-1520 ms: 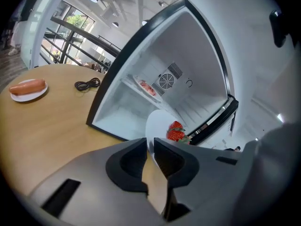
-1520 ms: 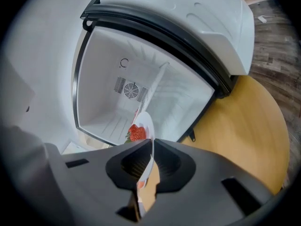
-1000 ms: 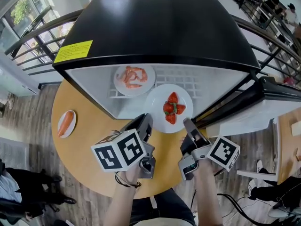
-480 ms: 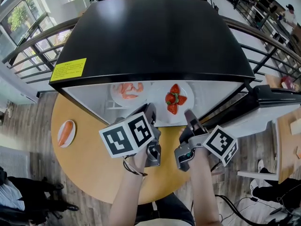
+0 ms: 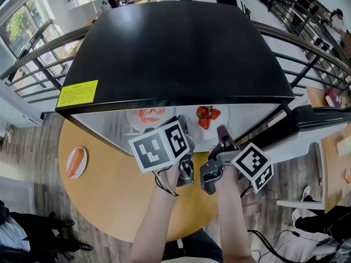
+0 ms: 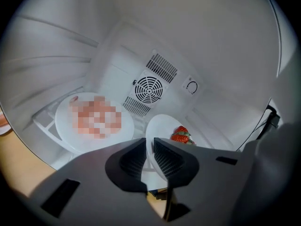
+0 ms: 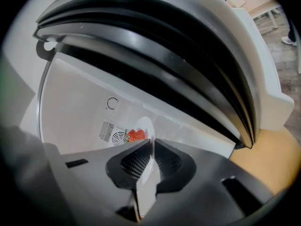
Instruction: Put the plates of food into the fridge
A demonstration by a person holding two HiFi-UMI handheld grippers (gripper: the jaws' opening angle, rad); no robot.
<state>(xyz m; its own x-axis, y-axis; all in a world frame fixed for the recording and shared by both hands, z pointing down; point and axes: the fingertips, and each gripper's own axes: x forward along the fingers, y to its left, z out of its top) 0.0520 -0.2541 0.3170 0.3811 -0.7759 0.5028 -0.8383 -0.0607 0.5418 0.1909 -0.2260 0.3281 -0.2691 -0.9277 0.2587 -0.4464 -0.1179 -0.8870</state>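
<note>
A white plate of strawberries is inside the open fridge, on its wire shelf. My left gripper is shut on the plate's near left rim. My right gripper is shut on its near right rim. In the left gripper view the jaws pinch the strawberry plate. In the right gripper view the jaws clamp the same plate edge-on. A second plate with pink food lies to the left on the same shelf.
A small plate with an orange piece of food sits at the left edge of the round wooden table. The fridge door hangs open at the right. A fan grille is on the fridge's back wall. Railings surround the spot.
Both grippers have pushed forward with the strawberry plate. It went from the fridge's front edge to deeper on the shelf, beside the other plate.
</note>
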